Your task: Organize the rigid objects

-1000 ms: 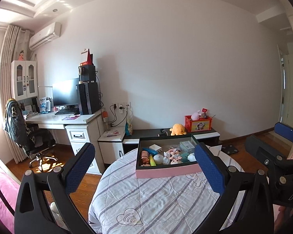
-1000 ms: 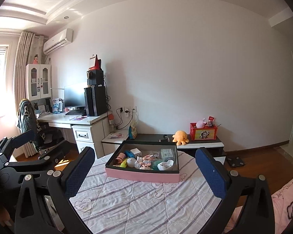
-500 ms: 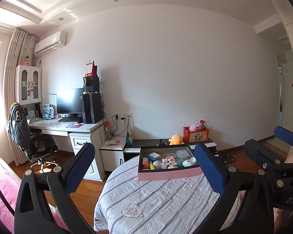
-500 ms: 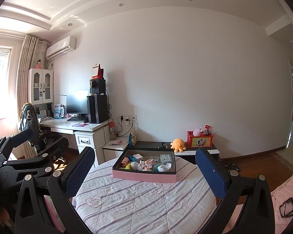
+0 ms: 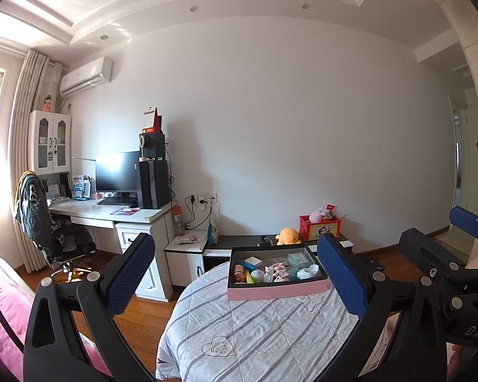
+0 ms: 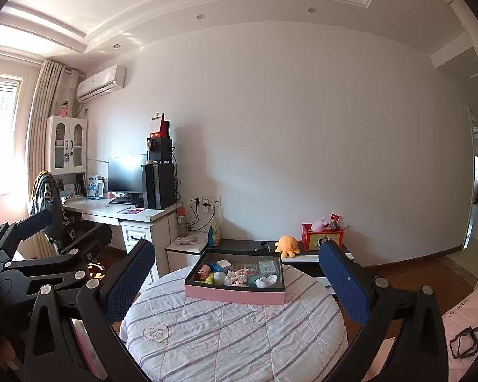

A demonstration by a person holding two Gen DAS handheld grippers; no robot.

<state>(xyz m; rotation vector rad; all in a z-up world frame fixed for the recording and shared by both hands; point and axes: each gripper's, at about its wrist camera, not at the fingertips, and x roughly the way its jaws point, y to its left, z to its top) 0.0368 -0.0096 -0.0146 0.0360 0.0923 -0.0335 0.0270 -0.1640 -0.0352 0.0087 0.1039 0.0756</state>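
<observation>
A pink box (image 5: 275, 292) with a dark rim (image 6: 235, 296) sits on the far part of a round table covered by a striped quilt (image 5: 255, 334). Inside lie several small objects: little dolls, a white bowl, a yellow piece, small cartons. My left gripper (image 5: 235, 273) is open and empty, held well back from the box. My right gripper (image 6: 235, 277) is open and empty too, also short of the box. Each gripper shows at the side of the other's view.
A white desk (image 5: 111, 216) with monitor and computer tower stands at the left, an office chair (image 5: 47, 229) beside it. A low black cabinet (image 6: 264, 245) behind the table carries an orange plush (image 6: 286, 244) and a red box (image 6: 322, 238). Pink bedding lies at both lower edges.
Both grippers have pulled back and tilted upward: the table and box look smaller and lower, more ceiling shows. Both stay open and empty.
</observation>
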